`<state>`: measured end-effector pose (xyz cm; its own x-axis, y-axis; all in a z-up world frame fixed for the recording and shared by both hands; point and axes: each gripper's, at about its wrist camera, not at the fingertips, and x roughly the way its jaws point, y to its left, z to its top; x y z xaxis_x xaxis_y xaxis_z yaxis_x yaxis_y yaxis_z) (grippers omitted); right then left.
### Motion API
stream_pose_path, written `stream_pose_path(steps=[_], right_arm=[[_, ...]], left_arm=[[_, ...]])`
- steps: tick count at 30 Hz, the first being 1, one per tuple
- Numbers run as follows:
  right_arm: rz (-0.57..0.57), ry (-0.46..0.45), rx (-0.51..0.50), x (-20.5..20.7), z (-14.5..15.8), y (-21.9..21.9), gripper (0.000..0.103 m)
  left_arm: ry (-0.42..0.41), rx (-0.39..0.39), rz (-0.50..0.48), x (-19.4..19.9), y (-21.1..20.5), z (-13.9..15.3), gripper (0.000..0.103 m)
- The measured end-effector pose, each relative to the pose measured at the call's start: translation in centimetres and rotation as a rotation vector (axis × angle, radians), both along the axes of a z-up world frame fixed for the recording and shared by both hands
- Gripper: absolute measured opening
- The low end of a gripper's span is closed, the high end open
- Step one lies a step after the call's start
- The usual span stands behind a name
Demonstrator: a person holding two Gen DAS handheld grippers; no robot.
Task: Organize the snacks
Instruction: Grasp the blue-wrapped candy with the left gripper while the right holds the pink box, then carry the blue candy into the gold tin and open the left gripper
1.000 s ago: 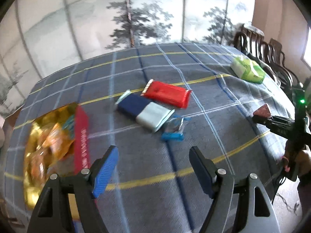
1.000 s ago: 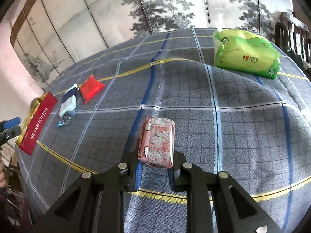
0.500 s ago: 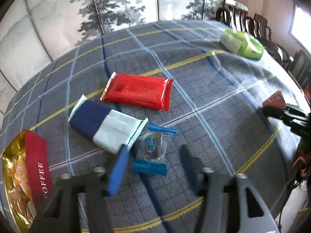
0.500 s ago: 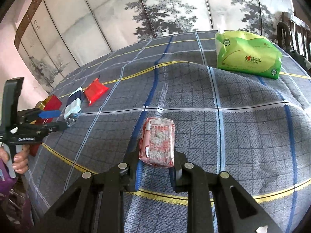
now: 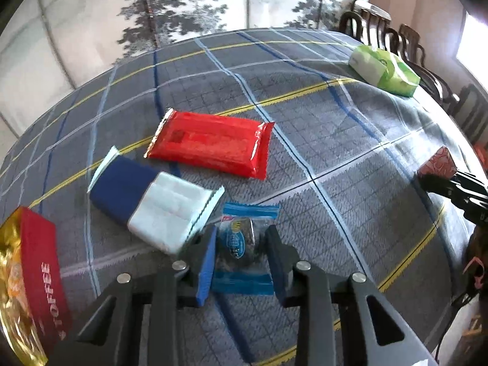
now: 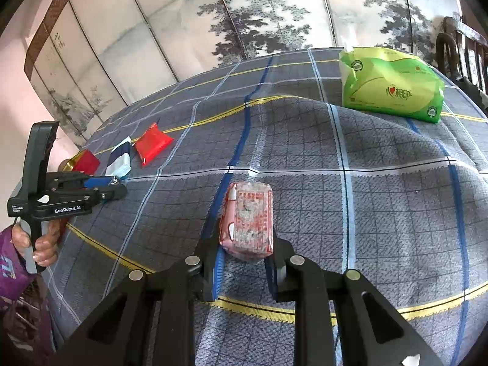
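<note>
A grey plaid cloth (image 5: 305, 140) covers the desk before a painted folding screen (image 6: 244, 15). At lower centre, the left hand-held gripper (image 5: 241, 248), its jaws just closing, seems clenched on the small blue-ended candy (image 5: 241, 241). The right hand-held gripper (image 6: 247, 245) grasps the pink snack pack (image 6: 248, 218).

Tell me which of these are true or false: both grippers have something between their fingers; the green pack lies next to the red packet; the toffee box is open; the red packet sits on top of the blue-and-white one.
1. Both grippers hold something. True: the left gripper is shut on a small candy, the right gripper on a pink packet.
2. The green pack lies next to the red packet. False: the green pack sits far across the tablecloth from the red packet.
3. The toffee box is open. True: the toffee box shows gold-wrapped sweets inside.
4. The red packet sits on the blue-and-white packet. False: the blue-and-white packet lies beside it, apart.
</note>
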<state>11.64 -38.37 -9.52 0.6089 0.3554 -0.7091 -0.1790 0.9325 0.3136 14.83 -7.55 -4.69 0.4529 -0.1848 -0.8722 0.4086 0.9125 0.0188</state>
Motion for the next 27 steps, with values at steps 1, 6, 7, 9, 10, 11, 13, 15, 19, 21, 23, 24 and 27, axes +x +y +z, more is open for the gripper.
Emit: stream_pose_path(steps=[1, 6, 7, 9, 10, 11, 13, 15, 19, 21, 23, 24, 27], right_arm=[[-0.002, 0.000, -0.001, 0.0, 0.0, 0.0, 0.021], [-0.007, 0.004, -0.004, 0.0, 0.0, 0.0, 0.021], [-0.008, 0.004, -0.005, 0.0, 0.0, 0.0, 0.021], [-0.009, 0.004, -0.005, 0.0, -0.1, 0.0, 0.021], [-0.009, 0.004, -0.005, 0.0, -0.1, 0.0, 0.021], [-0.010, 0.004, -0.006, 0.0, -0.1, 0.0, 0.021], [-0.011, 0.004, -0.008, 0.0, 0.0, 0.0, 0.021], [-0.011, 0.003, -0.009, 0.0, 0.0, 0.0, 0.021], [-0.015, 0.002, -0.015, 0.0, 0.0, -0.1, 0.021], [-0.016, 0.001, -0.018, 0.0, 0.0, 0.0, 0.021], [-0.017, 0.000, -0.023, 0.0, 0.0, 0.0, 0.021], [-0.017, 0.000, -0.023, 0.0, 0.0, -0.1, 0.021], [-0.019, -0.002, -0.033, -0.1, 0.0, 0.0, 0.021]], left_arm=[[0.001, -0.015, 0.008, -0.5, 0.0, 0.3, 0.027], [-0.003, -0.099, 0.075, -4.8, 0.5, 2.3, 0.026], [0.002, -0.116, 0.090, -5.5, 0.7, 2.5, 0.026], [0.008, -0.137, 0.113, -7.0, 1.1, 3.0, 0.026], [0.006, -0.139, 0.124, -7.8, 1.3, 3.2, 0.026], [0.007, -0.140, 0.132, -8.2, 1.4, 3.4, 0.026], [0.006, -0.142, 0.151, -9.4, 1.9, 3.7, 0.026], [0.004, -0.146, 0.158, -10.5, 2.5, 4.2, 0.026], [-0.038, -0.127, 0.173, -11.9, 3.5, 5.6, 0.026], [-0.057, -0.125, 0.184, -12.5, 4.1, 6.2, 0.026], [-0.073, -0.126, 0.194, -12.9, 4.6, 6.8, 0.026], [-0.082, -0.124, 0.203, -13.1, 4.9, 7.2, 0.026], [-0.110, -0.122, 0.224, -13.7, 6.0, 8.0, 0.026]])
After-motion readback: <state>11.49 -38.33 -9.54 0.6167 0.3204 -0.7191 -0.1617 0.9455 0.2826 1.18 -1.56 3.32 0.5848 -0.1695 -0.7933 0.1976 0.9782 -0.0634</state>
